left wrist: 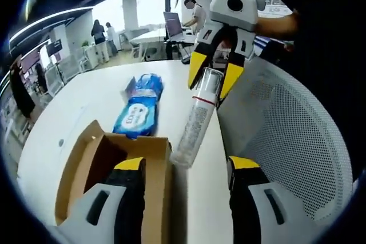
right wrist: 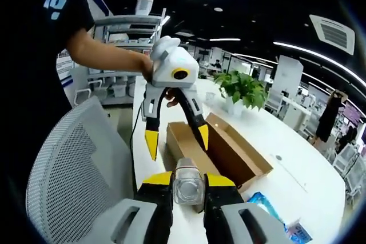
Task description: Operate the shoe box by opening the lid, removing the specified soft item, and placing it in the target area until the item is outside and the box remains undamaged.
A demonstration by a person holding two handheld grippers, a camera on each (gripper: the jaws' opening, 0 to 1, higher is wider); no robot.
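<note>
We see a white table (left wrist: 68, 118) with a white mesh-backed chair (left wrist: 297, 141) pushed up beside it, and on the table one brown cardboard shoe box (left wrist: 91, 170), its lid folded back so the bare interior shows; in the right gripper view the same box (right wrist: 229, 147) lies open with both long walls standing. Just beyond the box in the left gripper view lies one soft blue-and-white plastic packet (left wrist: 139, 107), flat on the tabletop and outside the box; its print has white lettering that we cannot read with confidence. Next in size comes one slim clear bottle (left wrist: 196, 119) with a white label of fine text too small to read and a transparent cap. The right gripper (left wrist: 209, 81), yellow-tipped, pinches that bottle near its cap, with the bottle hanging slantwise over the table edge next to the box; in its own view we look down on the cap (right wrist: 189, 186) clamped between the two jaws. The left gripper (right wrist: 176, 141) has its jaws spread wide with nothing between them, poised above the open box. A potted green plant (right wrist: 243, 90) stands farther along the table.
</note>
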